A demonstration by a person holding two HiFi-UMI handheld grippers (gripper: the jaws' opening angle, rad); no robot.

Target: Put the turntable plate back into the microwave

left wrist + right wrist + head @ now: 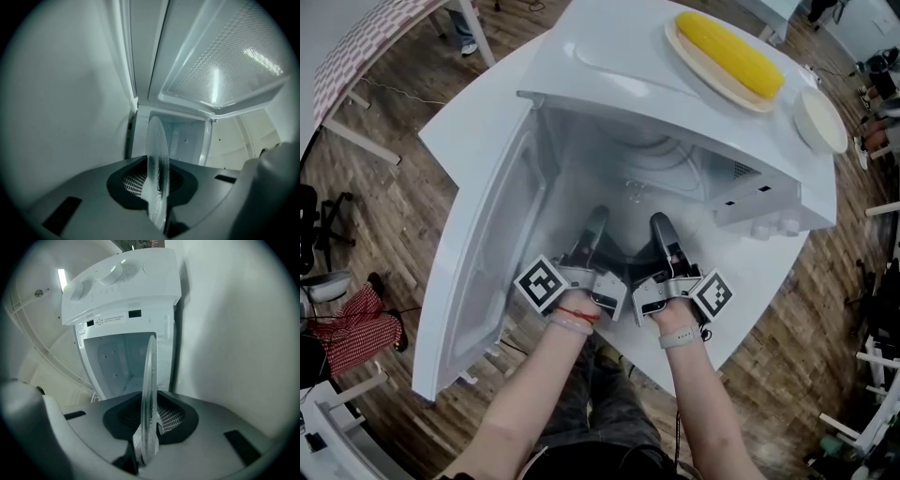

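Observation:
The clear glass turntable plate [630, 208] hangs between both grippers at the mouth of the open white microwave [609, 75]. My left gripper [596, 223] is shut on the plate's left rim and my right gripper [662, 227] on its right rim. Seen from the left gripper view, the plate [157, 164] stands edge-on in the left gripper [158, 190], the cavity beyond it. The right gripper view also has the plate [150, 390] edge-on, pinched in the right gripper [147, 437] below the control panel [112, 280]. The cavity floor is largely hidden.
The microwave door [483, 262] hangs open at the left. A corn cob [729, 52] on an oval plate and a white bowl [818, 120] rest on top of the microwave. The knobs [766, 226] are at the right. A red checked cloth [354, 323] lies on the floor.

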